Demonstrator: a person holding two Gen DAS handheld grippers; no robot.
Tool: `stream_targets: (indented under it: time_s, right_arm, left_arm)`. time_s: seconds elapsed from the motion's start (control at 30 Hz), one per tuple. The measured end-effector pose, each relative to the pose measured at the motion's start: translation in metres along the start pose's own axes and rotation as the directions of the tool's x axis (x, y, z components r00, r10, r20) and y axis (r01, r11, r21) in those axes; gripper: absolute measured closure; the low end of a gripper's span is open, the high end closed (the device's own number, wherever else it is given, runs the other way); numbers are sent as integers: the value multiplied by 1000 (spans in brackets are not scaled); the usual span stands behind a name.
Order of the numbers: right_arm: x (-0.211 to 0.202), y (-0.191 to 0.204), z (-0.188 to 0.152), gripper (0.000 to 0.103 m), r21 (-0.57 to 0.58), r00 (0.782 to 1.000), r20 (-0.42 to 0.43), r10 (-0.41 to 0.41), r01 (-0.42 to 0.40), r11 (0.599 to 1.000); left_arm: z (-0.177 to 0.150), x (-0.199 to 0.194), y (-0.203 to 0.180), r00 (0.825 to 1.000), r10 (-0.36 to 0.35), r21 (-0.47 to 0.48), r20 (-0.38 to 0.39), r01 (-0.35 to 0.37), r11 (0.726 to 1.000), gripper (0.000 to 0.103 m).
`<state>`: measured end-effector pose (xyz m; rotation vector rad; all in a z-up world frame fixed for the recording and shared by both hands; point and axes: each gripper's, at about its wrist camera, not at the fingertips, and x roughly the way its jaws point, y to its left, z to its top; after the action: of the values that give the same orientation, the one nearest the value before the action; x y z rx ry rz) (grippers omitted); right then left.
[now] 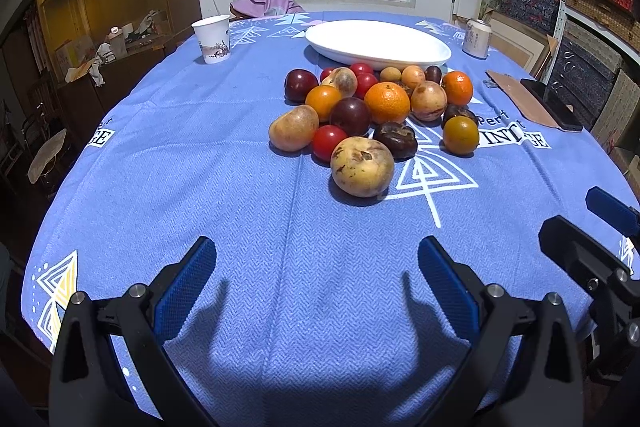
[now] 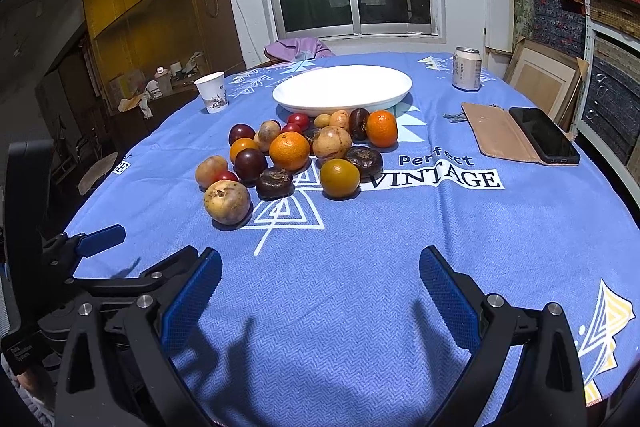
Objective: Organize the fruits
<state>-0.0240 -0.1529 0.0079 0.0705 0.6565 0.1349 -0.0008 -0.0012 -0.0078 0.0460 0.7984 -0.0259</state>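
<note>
A pile of loose fruit (image 1: 372,111) lies on the blue tablecloth (image 1: 200,187): oranges, dark plums, red tomatoes, tan pears and dark wrinkled fruits. It also shows in the right wrist view (image 2: 296,159). An empty white oval plate (image 1: 378,43) stands just behind the pile, also in the right wrist view (image 2: 342,87). My left gripper (image 1: 318,279) is open and empty, low over the cloth in front of the pile. My right gripper (image 2: 320,291) is open and empty, beside the left one. The nearest fruit is a tan spotted pear (image 1: 362,167).
A paper cup (image 1: 212,39) stands at the back left. A drink can (image 2: 466,69) stands at the back right. A phone in a tan flip case (image 2: 520,135) lies at the right. Cabinets on the left, shelves of boxes on the right.
</note>
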Motion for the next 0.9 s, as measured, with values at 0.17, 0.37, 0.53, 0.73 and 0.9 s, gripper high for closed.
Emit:
stream_targets:
  time_s: [0.17,0.37,0.53,0.73,0.9]
  right_arm:
    - [0,0,0,3,1,1000,-1,1,-1,1000]
    - [1,0,-1,3,1,1000,-5,4,-4,1000]
    - [1,1,-2,3,1,1000,-6,4,-4,1000]
    - [1,1,-2,3,1,1000,-7,5,-5,1000]
    - [1,1,-2,3,1,1000,-8,5,-5,1000]
  left_arm:
    - [0,1,0,1000,-1,-1,-4,1,1000,4]
    - [-1,3,-1,1000,-1,2,-11,1,1000,4]
    - [-1,3,-2,1000,0,3,-13,0,1000,4]
    - [-2,3,-2,1000,-1,3,-14,1,1000,4]
    - [-2,4,-2,1000,-1,3,-15,1,1000,4]
